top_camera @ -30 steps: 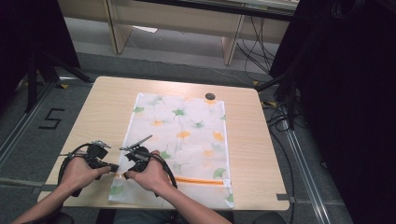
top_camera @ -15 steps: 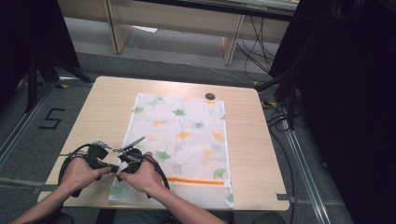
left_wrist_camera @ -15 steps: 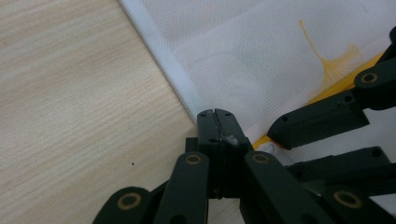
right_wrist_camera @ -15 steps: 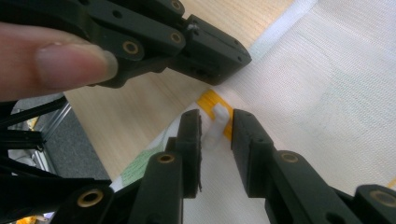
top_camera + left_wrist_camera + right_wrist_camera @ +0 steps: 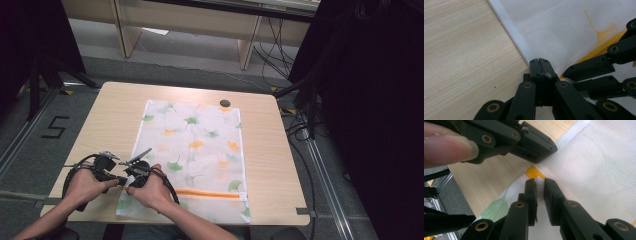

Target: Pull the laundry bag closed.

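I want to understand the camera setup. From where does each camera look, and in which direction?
High view: above the person's side, looking forward and down at table, cloth, both hands.
Left gripper view: on left gripper, facing the cloth's white hem; jaws shut.
Right gripper view: on right gripper, facing the orange stripe; jaws slightly apart.
Both gripper views share the cloth edge.

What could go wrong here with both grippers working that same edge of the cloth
The left gripper has its jaws shut right at the cloth's white hem, so it may have caught little or no fabric and could slip off when lifted. The right gripper, jaws a little apart, sits almost against the left one, so the two could knock together. The cloth's near edge seems to hang over the table front, so a one-sided pull might drag it askew.
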A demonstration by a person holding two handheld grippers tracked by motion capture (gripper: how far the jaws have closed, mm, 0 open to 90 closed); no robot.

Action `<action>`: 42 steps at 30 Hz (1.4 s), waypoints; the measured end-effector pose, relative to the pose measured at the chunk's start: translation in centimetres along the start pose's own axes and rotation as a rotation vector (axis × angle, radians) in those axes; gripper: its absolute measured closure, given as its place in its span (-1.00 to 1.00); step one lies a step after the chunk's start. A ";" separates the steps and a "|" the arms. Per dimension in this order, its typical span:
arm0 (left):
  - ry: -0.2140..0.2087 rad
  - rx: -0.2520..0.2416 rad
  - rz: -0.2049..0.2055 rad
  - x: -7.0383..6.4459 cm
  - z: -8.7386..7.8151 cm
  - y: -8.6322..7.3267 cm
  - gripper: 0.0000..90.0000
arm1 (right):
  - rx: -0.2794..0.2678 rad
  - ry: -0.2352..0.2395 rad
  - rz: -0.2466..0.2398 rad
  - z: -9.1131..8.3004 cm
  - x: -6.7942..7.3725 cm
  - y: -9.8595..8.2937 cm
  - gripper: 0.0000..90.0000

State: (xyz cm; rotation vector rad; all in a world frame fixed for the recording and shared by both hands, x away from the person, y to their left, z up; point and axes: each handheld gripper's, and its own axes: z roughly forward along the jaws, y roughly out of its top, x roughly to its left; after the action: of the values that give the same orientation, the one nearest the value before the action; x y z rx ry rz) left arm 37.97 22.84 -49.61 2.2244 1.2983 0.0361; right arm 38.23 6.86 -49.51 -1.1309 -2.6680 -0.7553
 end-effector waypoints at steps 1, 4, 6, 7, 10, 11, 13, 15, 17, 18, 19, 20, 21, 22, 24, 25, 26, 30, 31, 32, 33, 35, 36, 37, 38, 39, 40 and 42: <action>-0.001 -0.002 -0.003 0.0 0.0 0.0 0.99 | 0.005 -0.002 0.003 0.0 0.0 0.0 0.81; -0.001 -0.004 -0.005 0.0 0.0 0.0 0.99 | 0.006 0.001 0.006 0.0 0.1 0.1 0.84; 0.000 -0.003 -0.004 0.0 0.0 0.0 0.99 | 0.007 -0.002 0.007 0.0 0.1 0.1 0.85; 0.000 -0.003 -0.004 0.0 0.0 0.0 0.99 | 0.007 -0.002 0.007 0.0 0.1 0.1 0.85; -0.001 -0.003 -0.002 0.0 0.0 0.0 0.99 | 0.020 -0.006 -0.009 -0.1 0.0 0.0 0.94; -0.001 -0.003 -0.001 0.0 0.0 0.0 0.99 | 0.020 -0.012 -0.024 -0.1 -0.1 0.0 0.95; -0.001 -0.002 0.001 0.0 0.0 0.0 0.99 | 0.028 0.000 -0.030 -0.1 -0.3 0.0 0.98; -0.001 -0.003 0.000 0.0 0.0 0.0 0.99 | 0.021 0.009 0.000 -0.1 -0.1 0.0 0.98; -0.001 -0.003 0.000 0.0 0.0 0.0 0.99 | 0.030 0.005 0.010 -0.1 -0.1 0.1 0.98; -0.001 -0.003 0.000 0.0 0.0 0.0 0.99 | 0.027 0.002 0.005 -0.1 -0.2 0.1 0.97; -0.001 -0.003 -0.001 0.0 0.0 0.0 0.99 | 0.020 -0.004 -0.026 -0.1 -0.4 0.1 0.94; -0.002 -0.003 -0.002 0.0 0.0 0.0 0.99 | 0.028 0.002 0.005 -0.1 -0.2 0.1 0.91; -0.001 -0.003 -0.001 0.0 0.0 0.0 0.99 | 0.022 0.012 0.029 -0.1 0.0 0.2 0.90; -0.001 -0.003 -0.001 0.0 0.0 0.0 0.99 | 0.022 0.012 0.029 -0.1 0.0 0.2 0.90; -0.002 -0.004 -0.002 0.0 0.0 0.0 0.99 | 0.021 0.000 0.013 0.0 -0.1 0.2 0.95; -0.002 -0.004 -0.002 0.0 0.0 0.0 0.99 | 0.023 -0.003 0.014 0.0 -0.1 0.2 0.96; -0.002 -0.003 -0.002 0.0 0.0 0.0 0.99 | 0.024 -0.001 0.015 0.0 -0.1 0.2 0.97; -0.001 0.011 0.015 0.2 -0.1 0.0 0.99 | 0.024 -0.003 0.019 0.0 0.1 0.2 1.00; -0.003 -0.003 -0.001 0.0 0.0 0.0 0.99 | 0.017 -0.003 0.029 0.1 0.2 0.2 1.00; -0.002 -0.004 0.001 0.0 0.0 0.0 0.99 | 0.033 -0.021 -0.028 0.0 -0.2 0.1 1.00; -0.002 -0.004 0.001 0.0 0.0 0.0 0.99 | 0.033 -0.021 -0.028 0.0 -0.2 0.1 1.00; -0.006 -0.001 0.014 0.0 0.0 0.0 0.99 | 0.042 -0.014 -0.010 -0.1 0.0 0.2 1.00; -0.006 -0.001 0.014 0.0 0.0 0.0 0.99 | 0.042 -0.014 -0.010 -0.1 0.0 0.2 1.00; 0.011 0.008 0.039 0.0 -0.1 0.0 0.99 | 0.044 -0.011 -0.023 -0.2 0.0 0.2 1.00; 0.011 0.008 0.039 0.0 -0.1 0.0 0.99 | 0.047 -0.017 -0.007 -0.3 0.1 0.2 1.00; 0.014 0.013 0.058 -0.2 0.0 0.0 0.99 | 0.047 -0.025 -0.010 -0.4 0.1 0.2 1.00; 0.018 0.025 0.069 -0.1 -0.1 0.0 0.99 | 0.040 -0.023 -0.010 -0.4 0.1 0.2 1.00; 0.026 -0.003 0.048 -0.4 0.1 0.0 0.99 | 0.039 -0.019 -0.013 -0.4 0.0 0.3 1.00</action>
State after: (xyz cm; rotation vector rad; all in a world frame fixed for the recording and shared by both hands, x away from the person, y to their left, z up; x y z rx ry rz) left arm 37.75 22.47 -49.58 2.2599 1.2577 0.0855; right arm 38.42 6.79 -49.02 -1.1183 -2.6955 -0.6951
